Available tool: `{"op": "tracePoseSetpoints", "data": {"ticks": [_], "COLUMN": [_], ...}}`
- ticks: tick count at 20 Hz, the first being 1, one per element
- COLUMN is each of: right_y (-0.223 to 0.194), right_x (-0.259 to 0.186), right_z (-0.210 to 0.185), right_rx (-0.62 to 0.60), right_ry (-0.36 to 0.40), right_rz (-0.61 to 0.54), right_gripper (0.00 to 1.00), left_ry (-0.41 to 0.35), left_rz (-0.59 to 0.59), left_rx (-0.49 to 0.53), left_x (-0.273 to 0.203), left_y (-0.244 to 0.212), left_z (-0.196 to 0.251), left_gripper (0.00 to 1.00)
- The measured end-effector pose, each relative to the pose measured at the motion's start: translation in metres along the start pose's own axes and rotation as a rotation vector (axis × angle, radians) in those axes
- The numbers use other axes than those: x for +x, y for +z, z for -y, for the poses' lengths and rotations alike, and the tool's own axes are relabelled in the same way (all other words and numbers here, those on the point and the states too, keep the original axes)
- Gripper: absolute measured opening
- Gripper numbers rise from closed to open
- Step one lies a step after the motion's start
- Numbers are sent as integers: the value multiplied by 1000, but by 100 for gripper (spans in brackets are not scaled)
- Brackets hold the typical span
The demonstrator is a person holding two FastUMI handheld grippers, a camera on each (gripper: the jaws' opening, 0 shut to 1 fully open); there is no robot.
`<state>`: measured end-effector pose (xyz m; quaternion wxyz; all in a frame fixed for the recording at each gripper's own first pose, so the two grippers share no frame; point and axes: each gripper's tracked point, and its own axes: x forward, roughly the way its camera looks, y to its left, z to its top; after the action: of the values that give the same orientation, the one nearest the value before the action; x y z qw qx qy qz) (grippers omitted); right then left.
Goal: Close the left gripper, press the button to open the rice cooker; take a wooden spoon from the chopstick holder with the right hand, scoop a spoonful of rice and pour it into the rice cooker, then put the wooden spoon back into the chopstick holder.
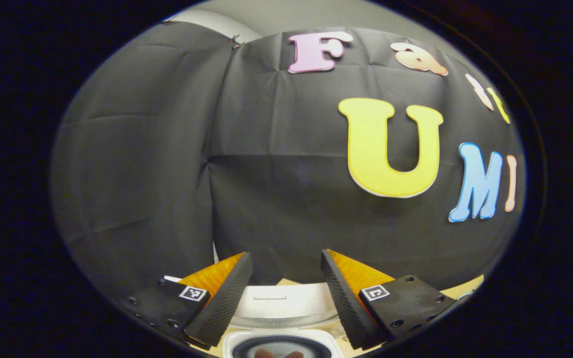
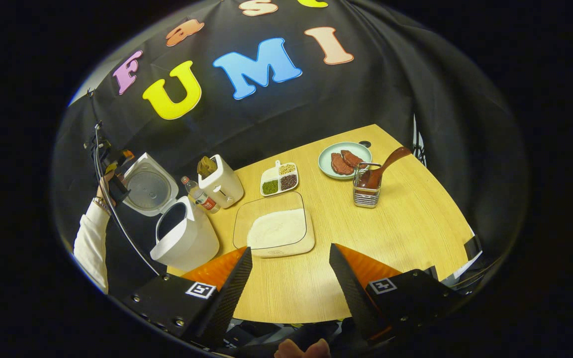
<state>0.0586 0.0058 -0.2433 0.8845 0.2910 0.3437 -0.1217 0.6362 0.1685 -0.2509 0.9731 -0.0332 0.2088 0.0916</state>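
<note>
Wooden table [image 2: 406, 233] against black cloth wall [image 2: 396, 84]: white rice cooker [image 2: 184, 238], lid up, at its left edge; tray of rice [image 2: 276, 228] beside it; wooden spoon [image 2: 383, 169] in chopstick holder [image 2: 366, 191]. Left gripper [image 1: 286, 278] and right gripper [image 2: 290, 278] both gape wide, holding nothing.

One white rice cooker [image 2: 184, 238] with its lid raised. One wire chopstick holder [image 2: 366, 191], with one brown wooden spoon [image 2: 383, 168] in it. One clear square container of white rice [image 2: 276, 227]. One white divided dish [image 2: 280, 180] with three compartments of beans or grains: green, dark and pale. One pale green round plate [image 2: 327, 154] carrying two reddish-brown slabs [image 2: 344, 160]. One white toaster [image 2: 223, 182]. One small plastic bottle [image 2: 198, 194] with a red label. One light wooden table [image 2: 406, 233]. Two grippers: left gripper [image 1: 286, 283], right gripper [image 2: 290, 276].
</note>
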Motion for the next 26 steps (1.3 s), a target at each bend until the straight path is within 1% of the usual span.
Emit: {"op": "tracePoseSetpoints", "data": {"ticks": [1,3,5,7,9,12,16,20,23,25,26], "right_y": [-1,-5,-8,-11,-12,-14,-20,-32,-40,-47,-49], "right_x": [3,7,10,12,14,17,21,23,27,28,29], "right_z": [-1,-4,-9,-10,-7,-7,-5,-6,-6,-5,-5], "right_rx": [0,0,2,-3,-11,10,10,3,-10,-5,1], "right_ry": [3,9,21,29,26,32,39,48,49,53,54], "right_rz": [-6,-22,-37,-49,-56,-73,-96,-130,-157,-177,-186], "right_gripper": [96,96,96,96,96,96,96,96,96,96,96], "left_ry": [-6,-8,-15,-22,-22,-20,-10,2,13,13,16], "left_rz": [36,30,16,30,55,69,63,-3,-65,-109,-130], "left_rx": [24,42,20,16,27,34,39,23,37,49,53], "left_x": [3,1,-3,-8,-28,-61,-109,-151,-164,-170,-170], "left_y": [6,5,3,5,-1,-21,-61,-128,-177,-204,-216], "left_z": [0,2,3,6,7,11,17,21,22,21,20], "left_gripper": [94,93,94,94,92,93,93,93,94,97,96]}}
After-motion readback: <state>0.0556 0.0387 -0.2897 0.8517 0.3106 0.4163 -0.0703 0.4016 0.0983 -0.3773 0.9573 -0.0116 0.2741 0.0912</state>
